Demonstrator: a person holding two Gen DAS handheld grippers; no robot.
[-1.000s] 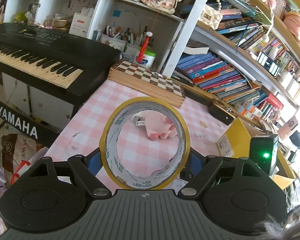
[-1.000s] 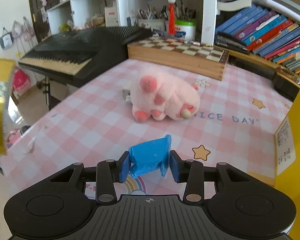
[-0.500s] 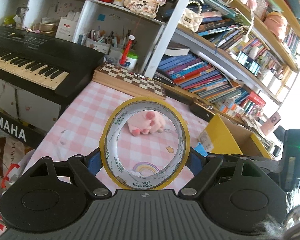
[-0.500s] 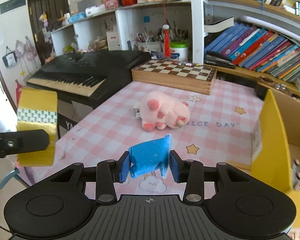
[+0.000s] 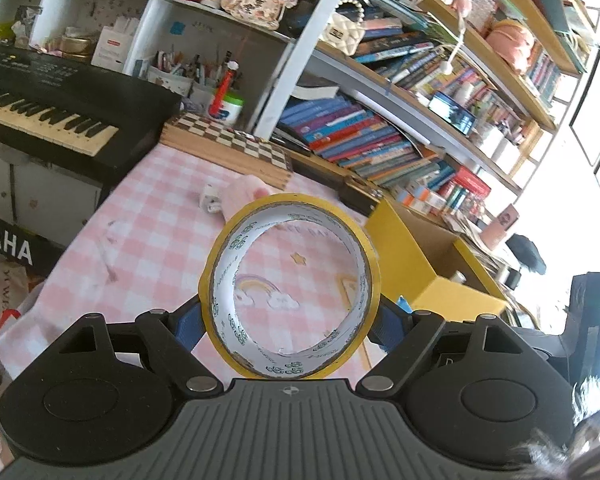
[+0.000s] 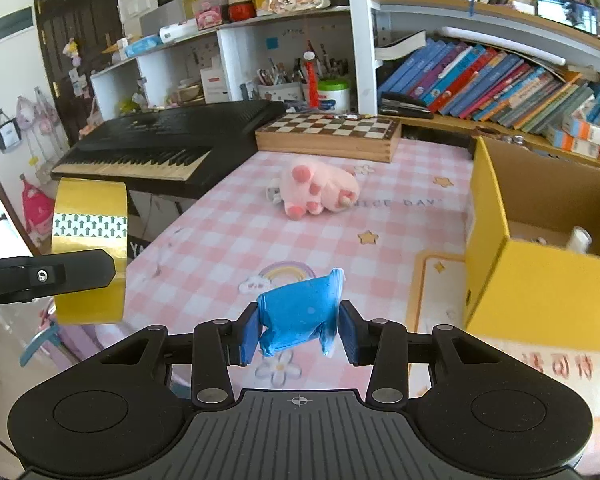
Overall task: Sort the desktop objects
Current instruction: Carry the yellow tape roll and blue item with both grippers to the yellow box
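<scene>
A: While the left gripper (image 5: 290, 316) clamps the yellow tape roll (image 5: 290, 296) upright between widely spread jaws, what has the right one got?

B: The right gripper (image 6: 298, 330) is squeezed narrow on a crumpled blue packet (image 6: 300, 312), above the pink checked tablecloth (image 6: 228, 232). The pink plush toy (image 6: 320, 190) lies farther back, the yellow box (image 6: 540, 292) to the right.

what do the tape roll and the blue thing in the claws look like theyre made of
Tape roll: glossy yellow plastic film wound on a white printed core, likely cardboard. Blue thing: crinkled, slightly shiny wrapper with a sealed end, probably plastic film; its contents are hidden.
</scene>
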